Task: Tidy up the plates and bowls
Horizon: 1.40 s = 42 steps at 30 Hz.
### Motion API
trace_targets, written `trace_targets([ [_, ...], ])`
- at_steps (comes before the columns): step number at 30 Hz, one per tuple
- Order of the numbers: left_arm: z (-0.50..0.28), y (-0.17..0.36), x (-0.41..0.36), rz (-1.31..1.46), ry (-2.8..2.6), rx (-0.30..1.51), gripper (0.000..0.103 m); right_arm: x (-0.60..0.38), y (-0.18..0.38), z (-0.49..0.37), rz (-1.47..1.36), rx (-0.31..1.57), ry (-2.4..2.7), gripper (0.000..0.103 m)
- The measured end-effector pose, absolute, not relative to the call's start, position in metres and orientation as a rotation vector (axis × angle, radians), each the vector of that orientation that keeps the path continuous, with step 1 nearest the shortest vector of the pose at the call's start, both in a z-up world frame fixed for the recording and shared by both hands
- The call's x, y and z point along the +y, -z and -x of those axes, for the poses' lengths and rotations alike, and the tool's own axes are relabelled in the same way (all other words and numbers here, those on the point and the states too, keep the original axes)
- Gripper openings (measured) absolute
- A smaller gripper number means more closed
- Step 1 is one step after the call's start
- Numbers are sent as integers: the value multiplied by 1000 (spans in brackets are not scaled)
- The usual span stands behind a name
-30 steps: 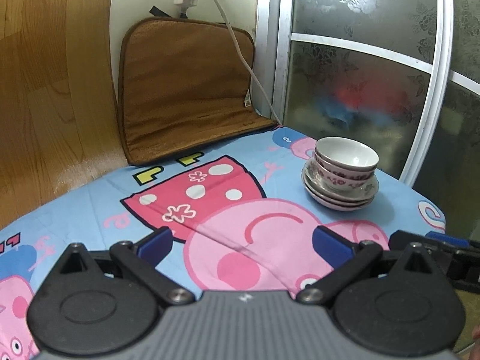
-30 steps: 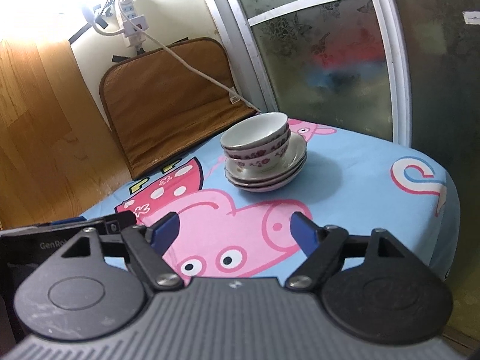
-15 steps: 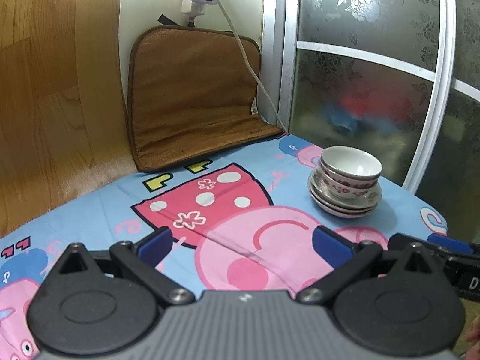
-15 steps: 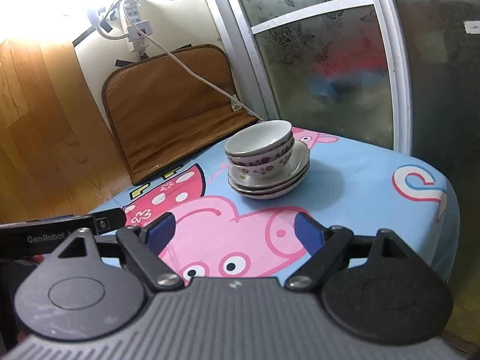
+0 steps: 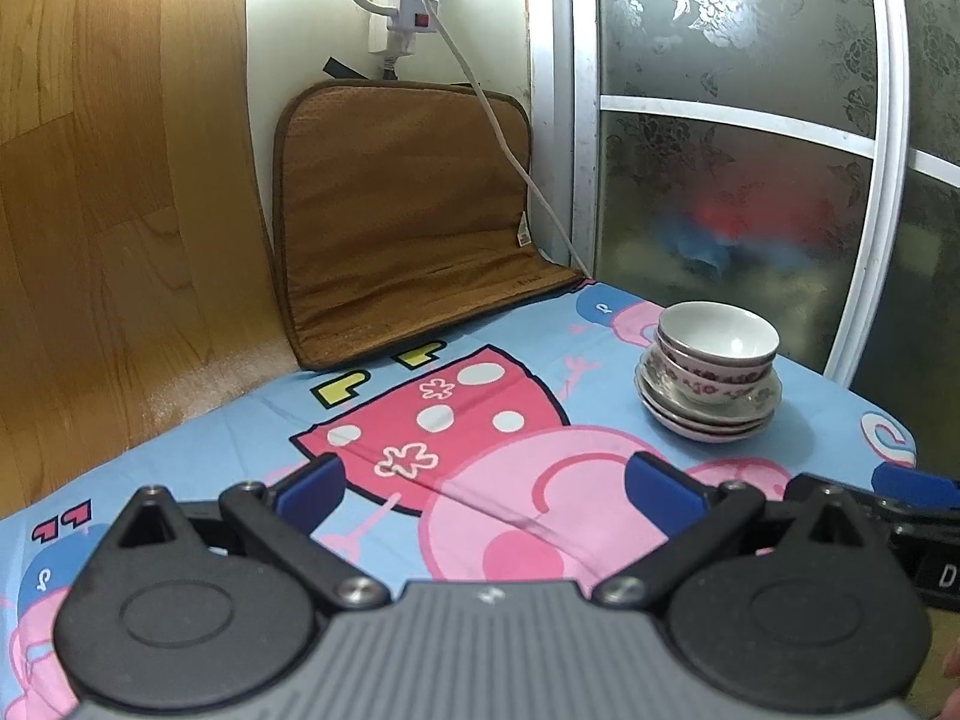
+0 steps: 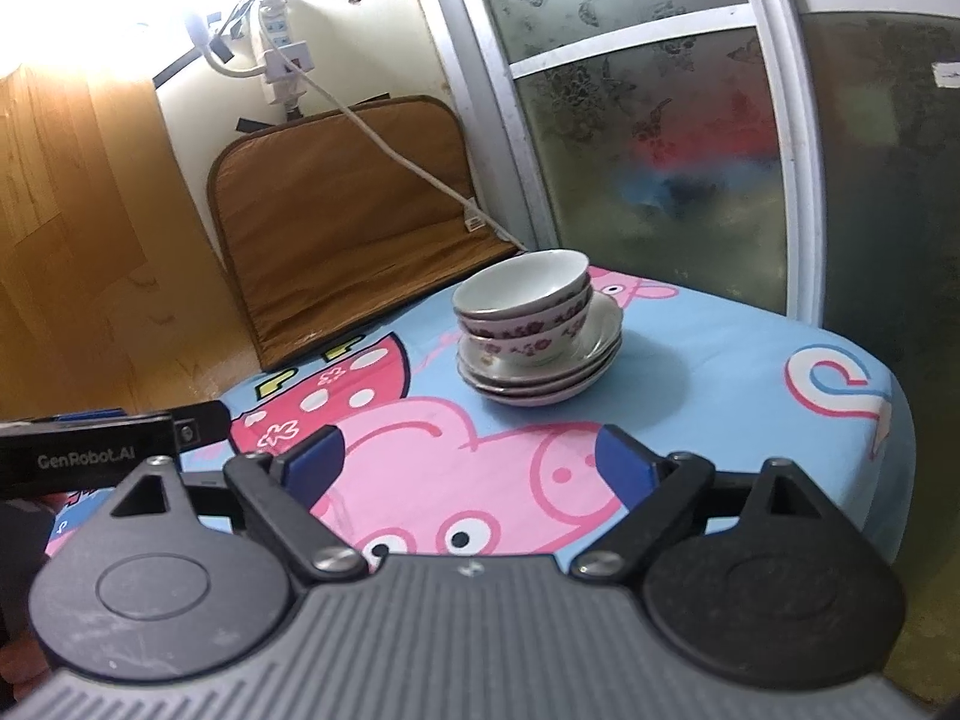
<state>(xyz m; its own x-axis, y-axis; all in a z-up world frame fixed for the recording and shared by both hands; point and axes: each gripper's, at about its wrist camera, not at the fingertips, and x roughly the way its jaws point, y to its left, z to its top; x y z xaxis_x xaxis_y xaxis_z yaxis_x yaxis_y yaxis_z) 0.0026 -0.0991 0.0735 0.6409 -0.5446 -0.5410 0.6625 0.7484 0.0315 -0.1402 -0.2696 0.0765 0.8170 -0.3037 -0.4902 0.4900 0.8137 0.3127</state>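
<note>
Right gripper [image 6: 468,468]: I see my two blue pads spread wide and the jaws are opening, with nothing between them but printed cloth. The arms are matte black with round hubs, above a ribbed grey housing.
Left gripper [image 5: 480,489]: I read this one as open too; its blue pads stand well apart over the cloth, with nothing in the gap. Same black linkage and ribbed grey body.
Each seen from the other: from my right camera the left gripper's black bar with white lettering pokes in at the left edge; from my left camera the right gripper's black body shows at the right edge.
Tablecloth [image 6: 708,372]: smooth light-blue fabric with a large pink cartoon pig and a red dotted dress, with a faint crease running across it. It drapes over the table's rounded edge on the right.
Bowls [image 6: 521,288]: glossy white porcelain with a dark red floral band outside, nested one in another, rims round. They sit upright on top of the plates.
Plates [image 6: 540,387]: shallow saucers of the same glazed ware, stacked closely. I find the pile on the far right part of the table, ahead of both grippers and well apart from them.
Cushion [image 5: 402,210]: flat brown woven pad with rounded corners and a darker trim, leaning against the wall behind the table.
Cable [image 5: 498,126]: white cord hanging from a power strip [image 5: 399,6], crossing the cushion.
Wood panel [image 5: 108,210]: glossy plank-grain surface on the left.
Sliding door [image 5: 738,192]: frosted glass with a floral pattern, in a white frame.
</note>
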Motion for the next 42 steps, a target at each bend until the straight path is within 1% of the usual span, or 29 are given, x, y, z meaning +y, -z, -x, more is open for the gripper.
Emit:
trace_targets([
  [42,-1,-64,-106,-287,751,578,103,-268,-73,139,-476,472,426,93],
])
